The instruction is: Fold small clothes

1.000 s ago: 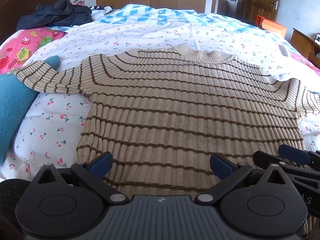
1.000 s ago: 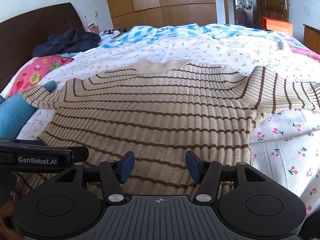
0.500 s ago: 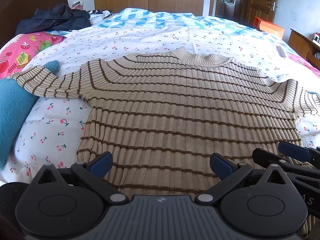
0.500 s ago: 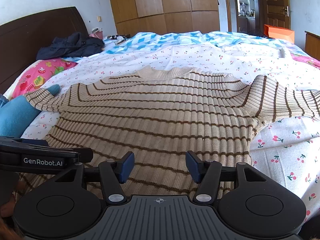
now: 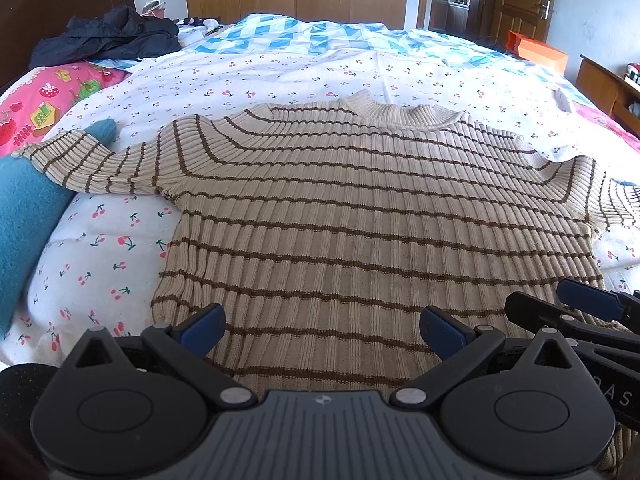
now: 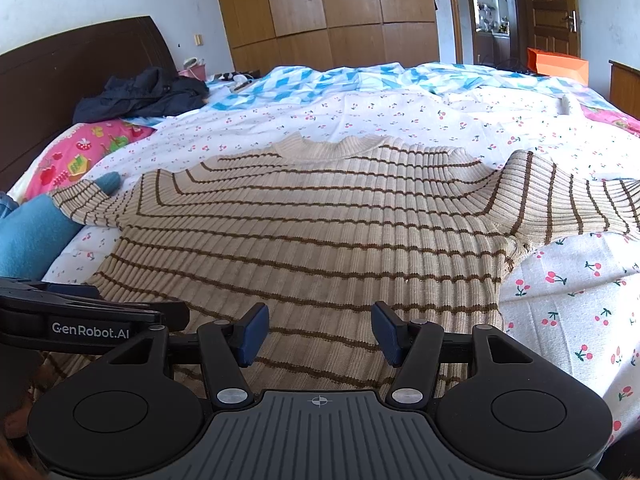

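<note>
A beige ribbed sweater with thin brown stripes lies spread flat on the bed, collar away from me and both sleeves stretched out sideways. My left gripper hovers open over the sweater's bottom hem, nothing between its blue-padded fingers. My right gripper is open too, above the hem a little to the right, and its tip shows at the right edge of the left wrist view. The left sleeve's cuff rests on a blue pillow.
The bed is covered by a white cherry-print sheet. A blue pillow and a pink pillow lie at the left, a dark jacket by the headboard. A blue-white quilt lies behind, wooden wardrobes and an orange box beyond.
Both grippers have risen and drawn back slightly, so the sweater sits lower and smaller in both views. Both stay open; the sweater has not moved.
</note>
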Demonstrator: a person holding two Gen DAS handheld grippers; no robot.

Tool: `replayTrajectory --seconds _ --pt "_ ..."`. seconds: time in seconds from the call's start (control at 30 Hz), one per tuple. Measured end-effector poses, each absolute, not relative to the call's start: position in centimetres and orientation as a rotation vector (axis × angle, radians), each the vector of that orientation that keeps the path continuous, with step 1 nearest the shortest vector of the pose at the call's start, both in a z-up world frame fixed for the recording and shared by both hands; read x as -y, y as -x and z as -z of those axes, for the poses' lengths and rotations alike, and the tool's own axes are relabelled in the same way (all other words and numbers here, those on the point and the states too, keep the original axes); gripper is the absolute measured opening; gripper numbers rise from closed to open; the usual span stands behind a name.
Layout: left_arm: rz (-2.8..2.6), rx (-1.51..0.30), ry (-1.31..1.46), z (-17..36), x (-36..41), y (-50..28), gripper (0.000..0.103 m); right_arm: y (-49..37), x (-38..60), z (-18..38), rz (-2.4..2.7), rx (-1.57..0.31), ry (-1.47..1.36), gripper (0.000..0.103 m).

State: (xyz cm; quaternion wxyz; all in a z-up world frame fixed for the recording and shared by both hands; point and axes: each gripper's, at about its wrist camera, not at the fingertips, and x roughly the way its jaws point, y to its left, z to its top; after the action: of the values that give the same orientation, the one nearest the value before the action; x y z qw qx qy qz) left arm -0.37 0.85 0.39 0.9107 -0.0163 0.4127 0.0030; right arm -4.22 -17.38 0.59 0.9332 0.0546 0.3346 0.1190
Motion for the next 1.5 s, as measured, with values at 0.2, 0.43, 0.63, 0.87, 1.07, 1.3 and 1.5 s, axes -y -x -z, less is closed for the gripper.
replayTrajectory --seconds 0.2,0.43,0.63,0.87,1.07,1.3,1.5 --pt "-0.014 -0.845 -0.014 -0.3 -0.3 0.5 0.103 4.3 17.3 -0.7 -0.248 -0.683 -0.113 0.057" --pt "-0.023 -0.841 -0.025 -0.4 -0.2 0.5 0.103 4.2 17.3 -0.7 -0.246 -0.687 -0.114 0.057" --pt "-0.023 -0.833 -0.023 -0.5 -0.3 0.6 0.103 4.1 17.3 -0.6 -0.245 -0.697 -0.105 0.057" --pt "-0.043 -0.811 -0.065 -0.8 0.1 1.0 0.103 4.5 17.5 -1.1 -0.250 -0.671 -0.113 0.057" --pt "-0.041 -0.795 -0.070 -1.7 0.3 1.1 0.103 4.7 18.0 -1.6 -0.248 -0.646 -0.130 0.057" --pt "-0.005 -0.822 -0.037 -2.2 1.6 0.6 0.103 4.6 19.8 -2.2 -0.198 -0.632 -0.192 0.057" --pt "0.020 -0.813 -0.052 -2.8 2.8 0.3 0.103 4.2 21.0 -1.9 -0.158 -0.667 -0.236 0.057"
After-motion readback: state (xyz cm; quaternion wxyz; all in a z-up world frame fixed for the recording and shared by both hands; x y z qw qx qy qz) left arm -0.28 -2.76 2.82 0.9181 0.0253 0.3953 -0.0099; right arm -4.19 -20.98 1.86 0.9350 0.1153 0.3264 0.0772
